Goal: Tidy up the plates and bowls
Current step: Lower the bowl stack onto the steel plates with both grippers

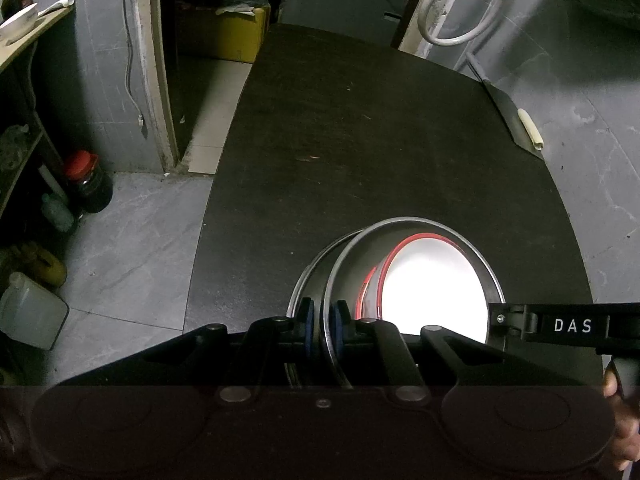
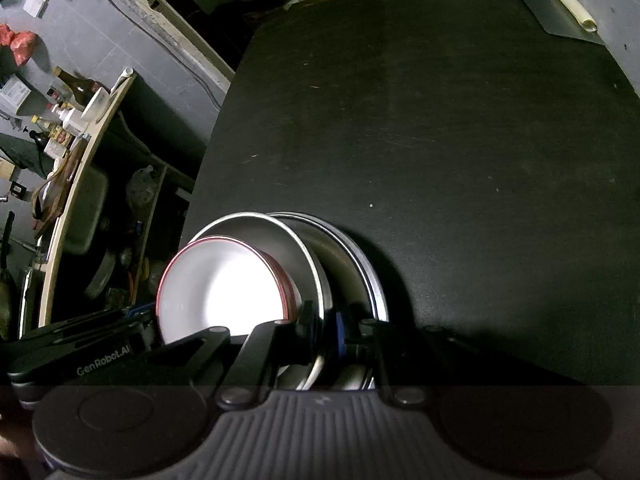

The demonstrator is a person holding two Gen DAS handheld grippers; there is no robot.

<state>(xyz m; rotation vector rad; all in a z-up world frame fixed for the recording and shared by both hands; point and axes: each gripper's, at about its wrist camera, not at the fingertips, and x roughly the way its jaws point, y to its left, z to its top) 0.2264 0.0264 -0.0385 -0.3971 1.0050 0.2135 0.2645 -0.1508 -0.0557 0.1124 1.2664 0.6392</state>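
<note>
Through my left wrist camera, my left gripper was clamped on the near rim of a round, shallow stainless-steel pan, one blue pad outside the wall and the other inside it, with the thin metal edge running straight between them. That pan sat tilted inside a second, slightly larger steel pan, whose rim showed just to the left of it. Inside the inner pan lay a white bowl with a red rim, glaring bright under the light. The stack stood at the near end of a dark, matte black tabletop; a black cleaver with a pale handle lay at the table's far right edge, well apart from the pans. My right gripper's black arm, lettered "DAS", reached in from the right — its far end met the right side of the pan's rim. Through my right wrist camera, my right gripper was likewise closed on the inner steel pan's rim, pinching the wall between its pads. The white red-rimmed bowl lay to the left within that pan, the outer steel pan lay to the right, and my left gripper's body came in low on the left. The cleaver lay at the table's far right corner.
</note>
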